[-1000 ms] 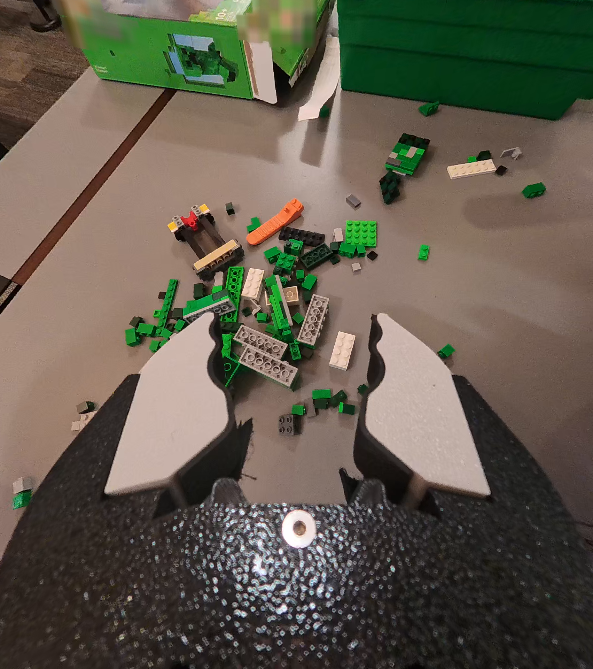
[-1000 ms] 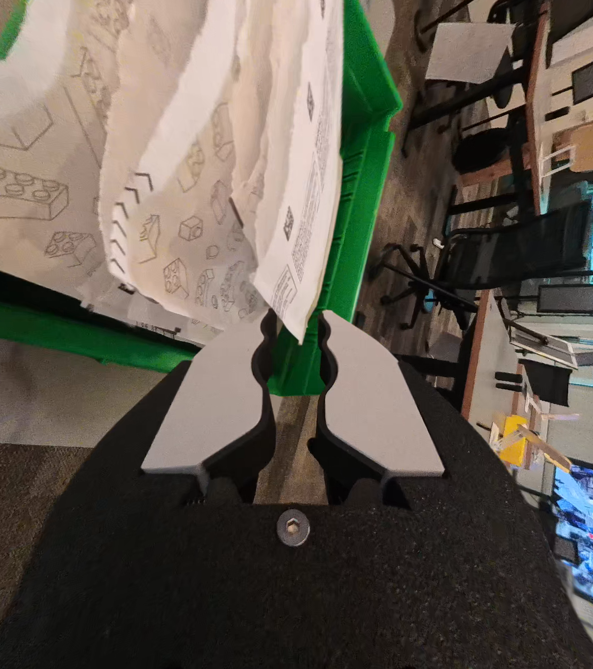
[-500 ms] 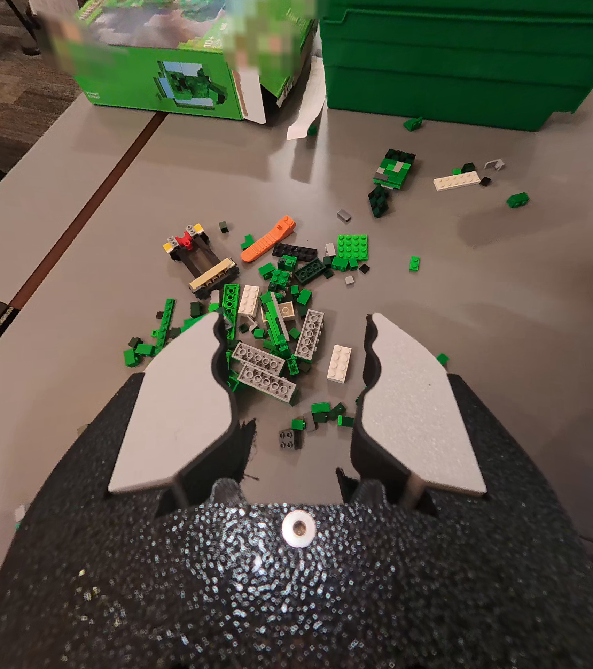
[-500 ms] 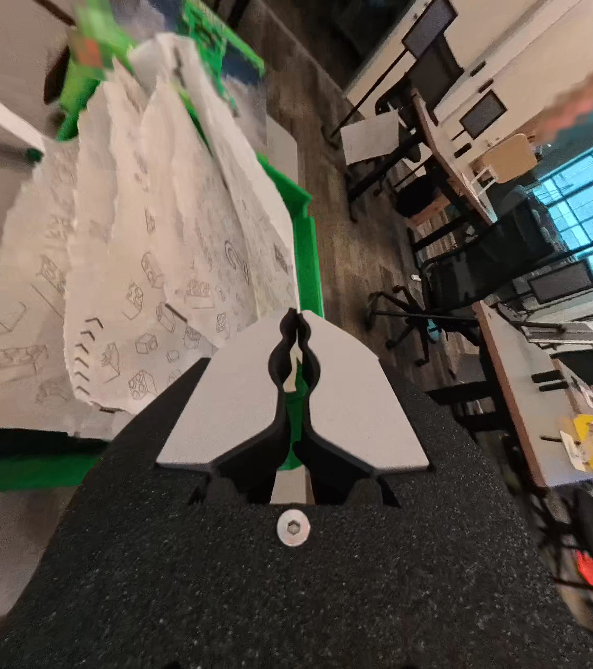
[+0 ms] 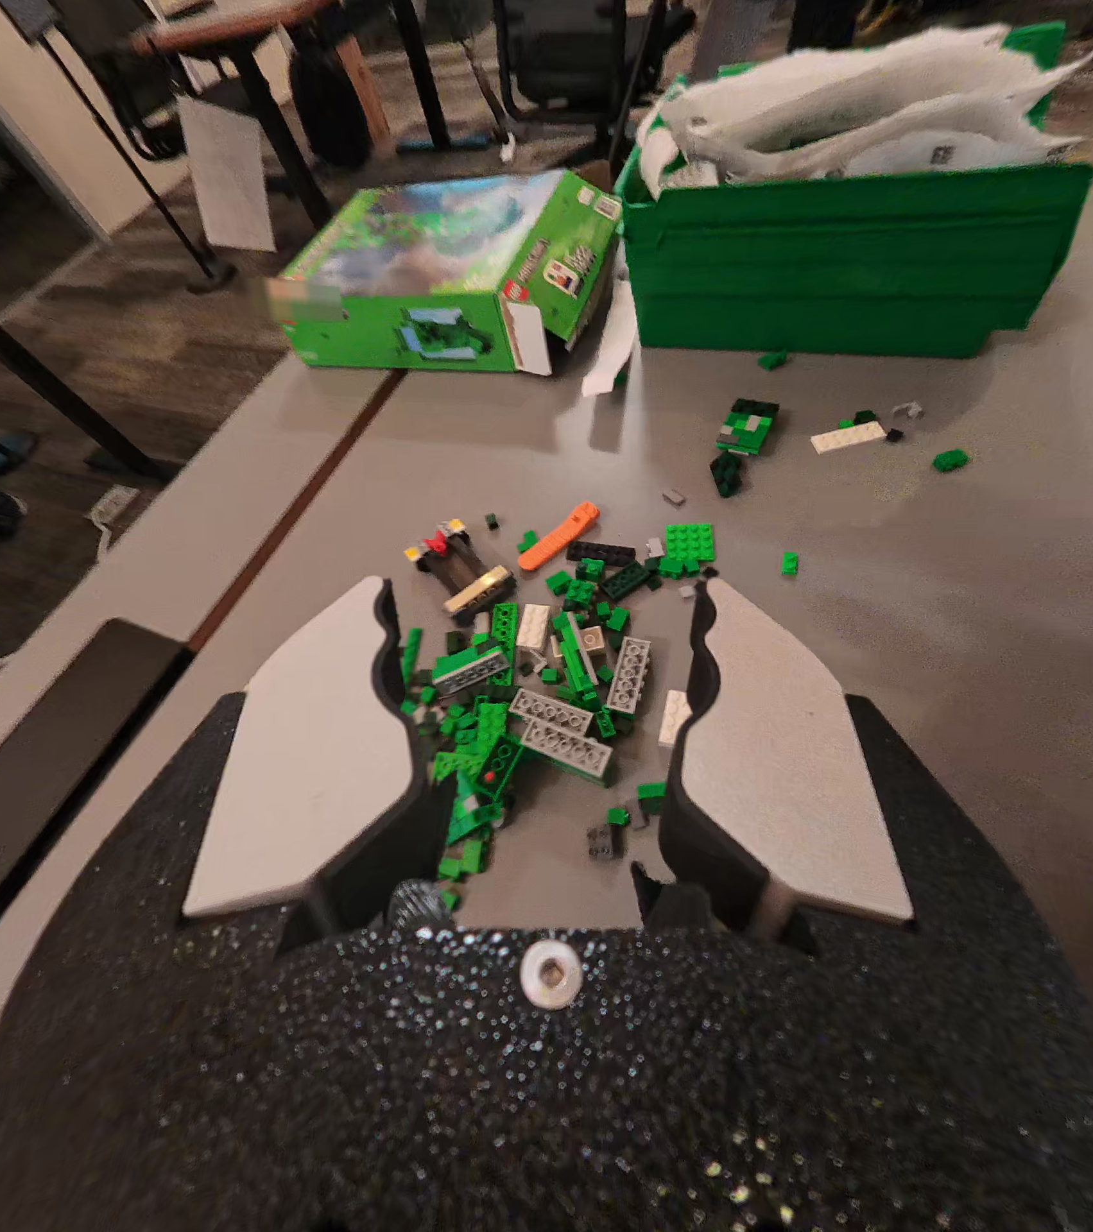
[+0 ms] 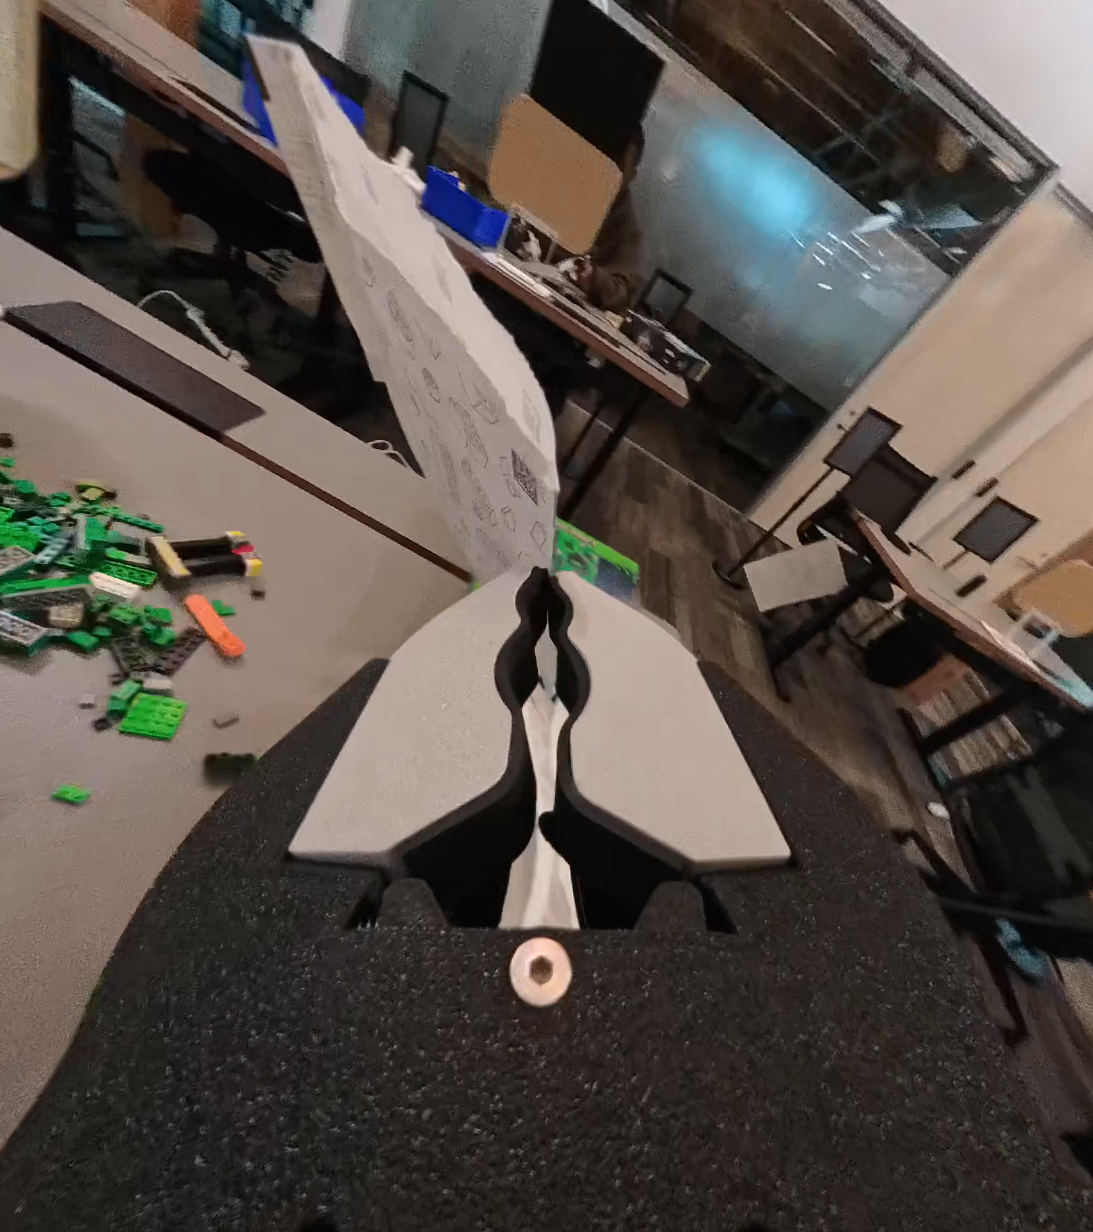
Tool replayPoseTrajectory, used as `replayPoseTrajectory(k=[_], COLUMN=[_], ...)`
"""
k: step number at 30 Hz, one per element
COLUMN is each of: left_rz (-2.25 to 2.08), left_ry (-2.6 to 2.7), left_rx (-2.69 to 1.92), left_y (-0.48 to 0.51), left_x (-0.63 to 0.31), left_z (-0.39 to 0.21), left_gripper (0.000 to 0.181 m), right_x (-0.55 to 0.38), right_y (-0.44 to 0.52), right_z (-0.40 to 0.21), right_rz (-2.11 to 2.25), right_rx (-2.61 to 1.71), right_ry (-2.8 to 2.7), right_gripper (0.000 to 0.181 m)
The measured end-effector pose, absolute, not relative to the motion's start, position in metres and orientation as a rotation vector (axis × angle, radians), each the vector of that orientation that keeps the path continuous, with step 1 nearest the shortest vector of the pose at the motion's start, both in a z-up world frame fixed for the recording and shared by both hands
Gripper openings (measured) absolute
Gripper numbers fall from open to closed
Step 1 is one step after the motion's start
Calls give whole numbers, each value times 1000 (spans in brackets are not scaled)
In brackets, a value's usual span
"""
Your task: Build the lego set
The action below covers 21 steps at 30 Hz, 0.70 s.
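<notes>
This is an open-plan office or lab workspace. The right wrist view shows rows of long desks (image 6: pixel 603 333) on thin dark legs, dark monitors (image 6: pixel 993 530) on some of them, and blue storage bins (image 6: pixel 463 207) on a far one. A glass partition wall (image 6: pixel 797 233) with dark framing closes off the back of the room, and the floor (image 6: pixel 657 553) is patterned wood-look planking. Tan-backed chairs (image 6: pixel 553 177) stand at the desks, with a dark office chair (image 6: pixel 877 493) near another. The left wrist view shows the grey bench (image 5: pixel 897 600) made of two tops butted together along a brown seam, with more dark-legged furniture (image 5: pixel 263 87) behind it.
</notes>
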State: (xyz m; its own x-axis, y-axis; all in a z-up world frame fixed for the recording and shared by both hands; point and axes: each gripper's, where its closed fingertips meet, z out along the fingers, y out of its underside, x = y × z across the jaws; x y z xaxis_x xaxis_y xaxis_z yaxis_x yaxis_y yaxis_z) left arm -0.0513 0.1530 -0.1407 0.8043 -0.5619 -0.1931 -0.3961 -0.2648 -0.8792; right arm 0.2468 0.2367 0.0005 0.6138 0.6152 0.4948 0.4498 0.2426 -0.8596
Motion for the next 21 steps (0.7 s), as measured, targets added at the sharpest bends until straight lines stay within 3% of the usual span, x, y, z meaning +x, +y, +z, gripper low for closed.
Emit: replayPoseTrajectory(k=[6,13,21], left_rz=[40,326,512], left_ry=[439,-23,-191], left_rx=[-1886,-1861,-1916], left_y=[98,-14,-81], left_x=[-149,-259,-285], left_z=[-117,-110,-135], left_gripper=[75,66,67], right_x=[72,-127,-217], right_y=[183,103,19], right_z=[-46,-147,-232], right_rz=[318,457,358], right_rx=[-1163,-841,-146], right_ry=[-1309,-1658,-1972], right_gripper=[1,1,0])
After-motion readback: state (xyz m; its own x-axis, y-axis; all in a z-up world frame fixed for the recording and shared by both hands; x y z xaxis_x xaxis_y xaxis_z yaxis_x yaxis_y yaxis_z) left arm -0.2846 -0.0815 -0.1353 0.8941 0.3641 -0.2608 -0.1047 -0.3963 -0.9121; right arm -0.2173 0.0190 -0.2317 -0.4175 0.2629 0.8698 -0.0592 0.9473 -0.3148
